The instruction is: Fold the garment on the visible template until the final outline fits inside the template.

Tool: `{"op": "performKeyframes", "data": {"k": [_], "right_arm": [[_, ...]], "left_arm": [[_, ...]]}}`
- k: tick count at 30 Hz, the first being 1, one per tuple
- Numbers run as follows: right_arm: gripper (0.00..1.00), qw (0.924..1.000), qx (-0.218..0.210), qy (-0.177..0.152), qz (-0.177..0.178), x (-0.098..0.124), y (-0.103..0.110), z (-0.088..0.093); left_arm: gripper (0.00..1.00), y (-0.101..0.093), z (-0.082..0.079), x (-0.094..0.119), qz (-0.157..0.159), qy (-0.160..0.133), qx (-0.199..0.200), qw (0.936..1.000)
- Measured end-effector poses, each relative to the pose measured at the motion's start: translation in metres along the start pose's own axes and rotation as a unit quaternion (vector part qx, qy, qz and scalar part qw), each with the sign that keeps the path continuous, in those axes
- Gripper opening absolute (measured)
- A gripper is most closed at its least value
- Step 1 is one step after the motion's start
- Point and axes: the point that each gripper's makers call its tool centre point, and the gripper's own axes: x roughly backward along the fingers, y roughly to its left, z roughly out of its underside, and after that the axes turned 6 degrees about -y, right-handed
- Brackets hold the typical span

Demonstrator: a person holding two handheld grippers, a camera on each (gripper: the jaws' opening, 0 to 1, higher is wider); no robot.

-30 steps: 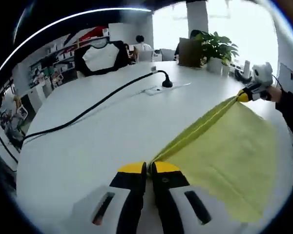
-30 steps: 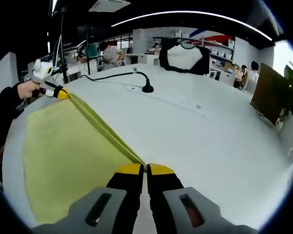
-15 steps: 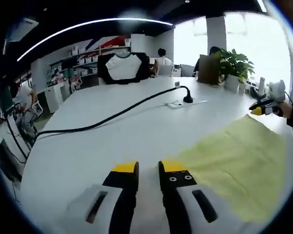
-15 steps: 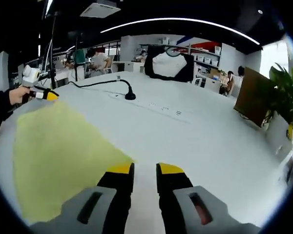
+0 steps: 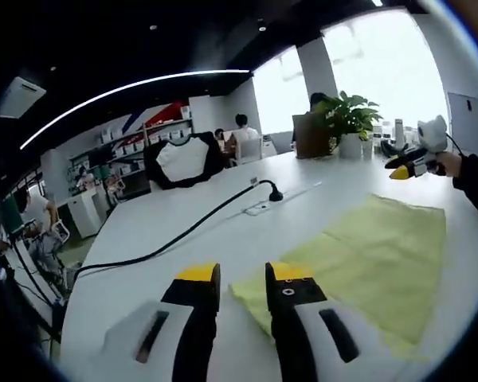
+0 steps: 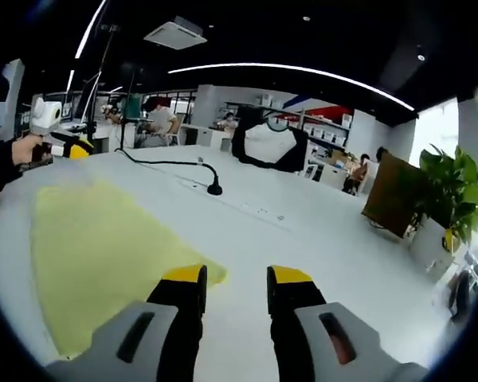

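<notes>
The yellow garment lies flat on the white tabletop, spread as a single pale sheet. In the left gripper view its near corner sits just beside the right jaw of the left tongs, and its near edge is cut off by the bottom of the view. The left tongs stand apart, with a clear gap of bare tabletop between the 2 yellow-tipped jaws, and they hold nothing.

In the right gripper view the same garment stretches away to the left, with its nearest corner just beside the left jaw of the right tongs. These tongs are also apart and empty. Part of the cloth is hidden behind the left jaw (the lower left reach of it runs out of view too).

The right tongs also appear at the far right of the left gripper view, held in a hand with a dark sleeve, above the garment's far edge; at that size I cannot tell whether they touch it. No template outline can be made out on the tabletop.

A black cable runs across the tabletop to a plug near a flush socket strip. A potted plant stands at the far end, and a black and white shirt is displayed beyond.
</notes>
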Motion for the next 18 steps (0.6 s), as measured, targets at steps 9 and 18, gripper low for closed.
{"op": "performKeyframes", "data": {"k": [9,18], "right_arm": [[0.27,0.9991,0.01,-0.031,0.027,0.041,0.012,-0.012],[0.28,0.9987,-0.008,-0.033,0.037,0.073,0.035,-0.004]], "left_arm": [[0.25,-0.03,-0.001,0.043,0.012,0.016,0.052,0.9984],[0.25,-0.04,0.023,0.079,-0.01,0.025,0.077,0.9966]]}}
